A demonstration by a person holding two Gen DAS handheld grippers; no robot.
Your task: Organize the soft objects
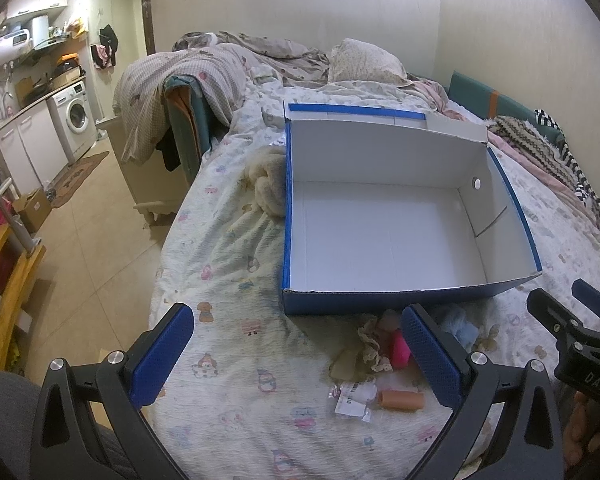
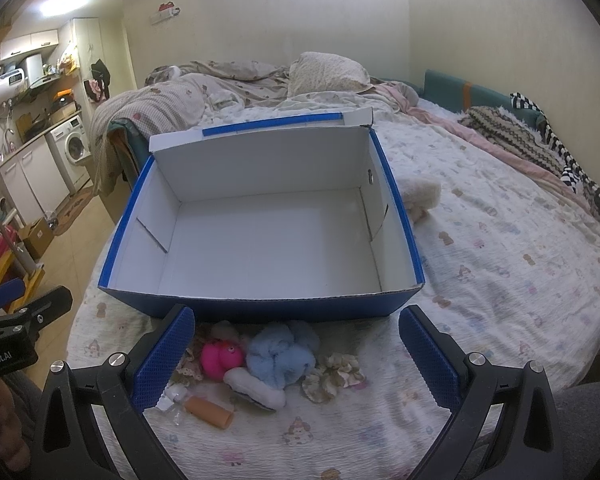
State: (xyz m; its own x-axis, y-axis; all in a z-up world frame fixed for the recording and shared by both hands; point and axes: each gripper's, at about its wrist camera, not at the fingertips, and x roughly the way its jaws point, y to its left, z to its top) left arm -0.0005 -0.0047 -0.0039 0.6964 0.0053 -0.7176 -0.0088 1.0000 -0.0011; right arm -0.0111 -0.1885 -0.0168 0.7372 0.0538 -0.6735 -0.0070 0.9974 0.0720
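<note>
**Soft pile sits under my right tongs, box just beyond**

What the next move turns on, as I judge it, is that the little heap of soft things lies almost straight ahead of my right gripper point(image 2: 296, 356) and only off to the right edge of my left gripper point(image 1: 298, 360). So the right hand is the nearer one.

Between my right fingers I look down on the blue fluffy toy point(image 2: 280, 354), with the pink plush point(image 2: 222, 360) touching it on the left and a white plush piece point(image 2: 256, 390) lying against its near side. The lacy scrunchie point(image 2: 334, 374) rests just right of the blue one. The white piece stretches slantwise, from upper left to lower right, across my line of reach. An orange tube point(image 2: 210, 410) and a clear packet point(image 2: 172, 398) lie by my left finger; I take those as hard items, not mine to sort.

The blue box point(image 2: 260, 304) stands open and empty just beyond the heap, its near wall almost touching the toys. A cream plush point(image 2: 420, 196) lies past its right wall, far from either hand.

Both tongs are spread wide, holding nothing.
</note>
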